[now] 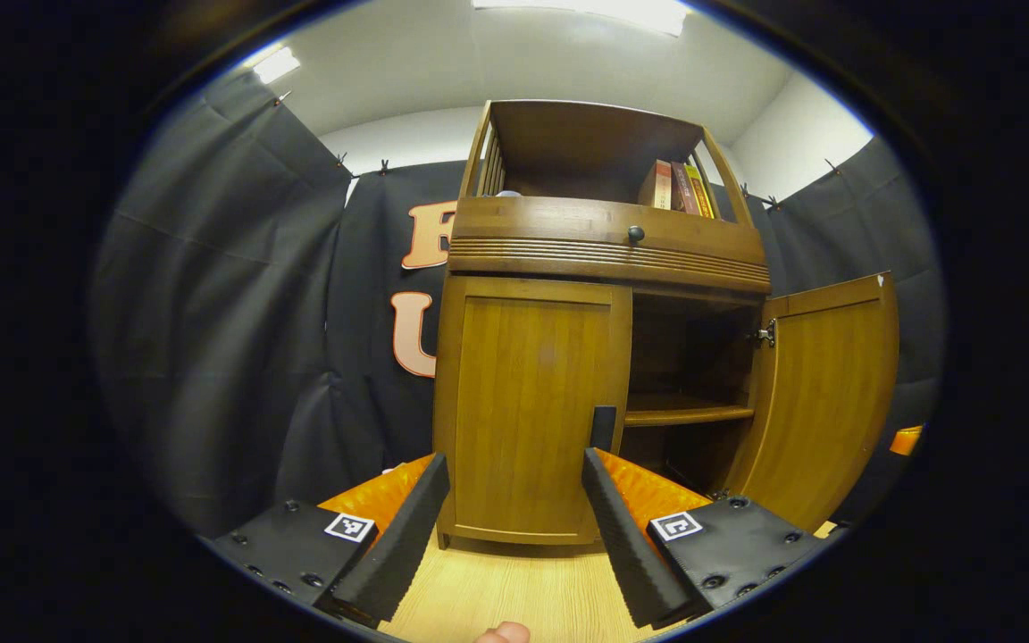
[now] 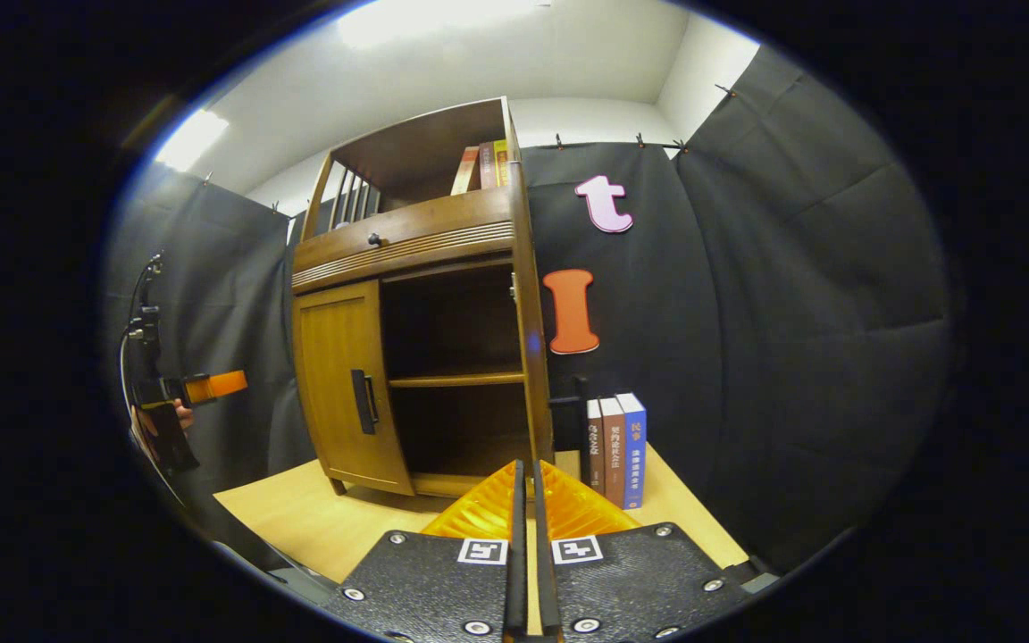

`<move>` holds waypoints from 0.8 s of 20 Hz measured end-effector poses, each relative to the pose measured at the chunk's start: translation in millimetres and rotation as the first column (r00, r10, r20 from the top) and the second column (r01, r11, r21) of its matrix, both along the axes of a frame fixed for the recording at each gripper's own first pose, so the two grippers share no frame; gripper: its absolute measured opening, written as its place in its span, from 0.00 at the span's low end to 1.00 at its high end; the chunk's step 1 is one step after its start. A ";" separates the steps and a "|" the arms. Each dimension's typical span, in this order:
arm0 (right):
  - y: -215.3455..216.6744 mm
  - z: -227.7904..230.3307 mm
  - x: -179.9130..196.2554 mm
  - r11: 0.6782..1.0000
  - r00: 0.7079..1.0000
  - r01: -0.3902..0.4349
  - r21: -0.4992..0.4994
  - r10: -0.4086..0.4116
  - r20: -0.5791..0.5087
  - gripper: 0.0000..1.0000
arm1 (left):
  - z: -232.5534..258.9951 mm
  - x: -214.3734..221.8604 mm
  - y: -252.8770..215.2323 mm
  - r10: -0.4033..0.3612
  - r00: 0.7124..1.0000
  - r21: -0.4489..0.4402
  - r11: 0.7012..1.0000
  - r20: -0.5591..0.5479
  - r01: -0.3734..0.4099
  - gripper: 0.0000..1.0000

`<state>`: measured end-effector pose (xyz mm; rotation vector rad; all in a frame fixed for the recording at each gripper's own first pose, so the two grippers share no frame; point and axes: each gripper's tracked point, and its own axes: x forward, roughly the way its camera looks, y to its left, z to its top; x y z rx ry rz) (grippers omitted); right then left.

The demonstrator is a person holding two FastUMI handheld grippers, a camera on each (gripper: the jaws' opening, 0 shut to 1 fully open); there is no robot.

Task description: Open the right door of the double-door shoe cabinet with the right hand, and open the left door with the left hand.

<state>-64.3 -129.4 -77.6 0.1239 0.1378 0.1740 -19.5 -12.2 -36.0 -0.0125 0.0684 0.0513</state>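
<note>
The wooden shoe cabinet [image 1: 604, 250] stands on a light wooden tabletop. Its left door [image 1: 528, 402] is closed, with a dark handle [image 1: 602, 427] at its inner edge. My left gripper [image 1: 514, 460] is open in front of that door, its right fingertip just below the handle. The right door [image 1: 827, 393] stands wide open, baring an inner shelf [image 1: 684, 413]. In the right gripper view that door [image 2: 534, 375] appears edge-on. My right gripper [image 2: 525, 473] is shut just before its lower edge, with nothing seen between the fingers. The left gripper [image 2: 206, 386] shows far left, held by a hand.
Books [image 2: 617, 446] stand on the tabletop [image 2: 318, 527] right of the cabinet, beyond the open door. More books [image 1: 680, 187] sit in the upper open shelf above a drawer with a round knob [image 1: 635, 234]. Black cloth walls close in behind and at both sides.
</note>
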 end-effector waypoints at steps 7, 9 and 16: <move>44.1 8.7 30.0 0.998 0.999 0.040 0.040 -0.040 0.003 0.05 | 3.6 1.7 6.5 0.007 1.000 0.013 1.000 0.014 -0.008 0.95; 54.3 2.5 37.6 0.999 0.999 0.032 0.024 -0.032 -0.001 0.06 | 4.1 -0.3 11.6 0.015 1.000 0.025 1.000 0.017 -0.016 0.99; 84.8 -9.9 49.2 1.000 1.000 -0.013 -0.006 0.013 -0.026 0.59 | 3.9 7.6 19.9 0.033 0.999 0.038 0.999 0.018 -0.034 0.95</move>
